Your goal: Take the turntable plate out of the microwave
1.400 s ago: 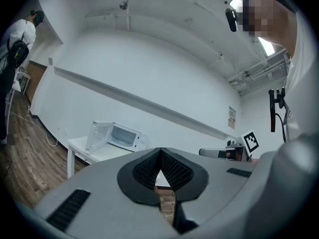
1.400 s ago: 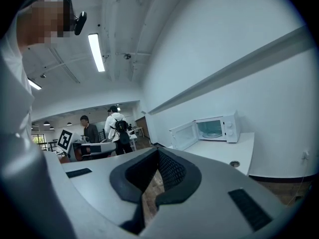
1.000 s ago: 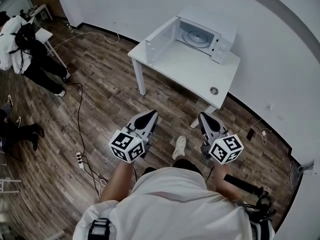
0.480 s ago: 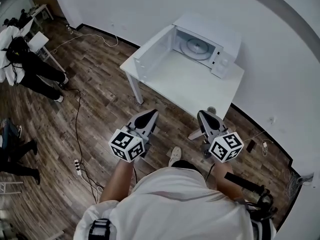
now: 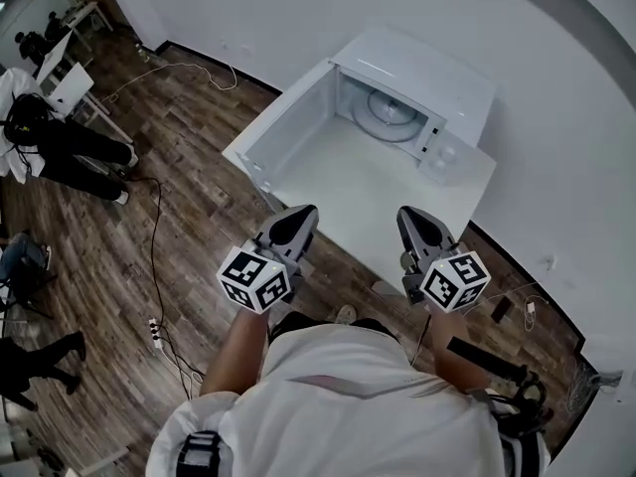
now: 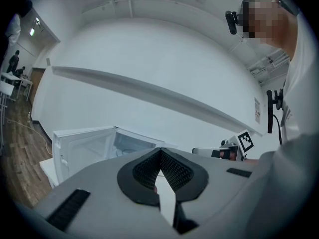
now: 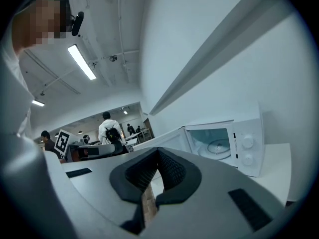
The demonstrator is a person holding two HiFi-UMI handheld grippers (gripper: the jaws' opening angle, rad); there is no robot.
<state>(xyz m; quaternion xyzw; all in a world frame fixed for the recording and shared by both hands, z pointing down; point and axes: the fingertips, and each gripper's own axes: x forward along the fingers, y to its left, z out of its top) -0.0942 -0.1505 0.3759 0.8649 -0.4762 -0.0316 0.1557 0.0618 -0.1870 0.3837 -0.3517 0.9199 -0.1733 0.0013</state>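
Ahead, in the open microwave: the plate, both grippers short of it

Seen from above, one white table (image 5: 397, 202) stands against the wall. One white microwave (image 5: 437, 82) sits at its far edge, its door (image 5: 288, 132) swung wide towards the left. One round turntable plate (image 5: 390, 117) lies flat on the floor of the oven cavity; being round, it has no long axis. Two grippers are held over the near edge of the table, both pointing roughly level towards the oven. The left gripper (image 5: 303, 213) has its jaws pressed together with nothing between them, and the same goes for the right gripper (image 5: 409, 215). The plate lies straight ahead of and well beyond both. The right gripper looks slightly nearer the opening, while the open door stands on the left gripper's side
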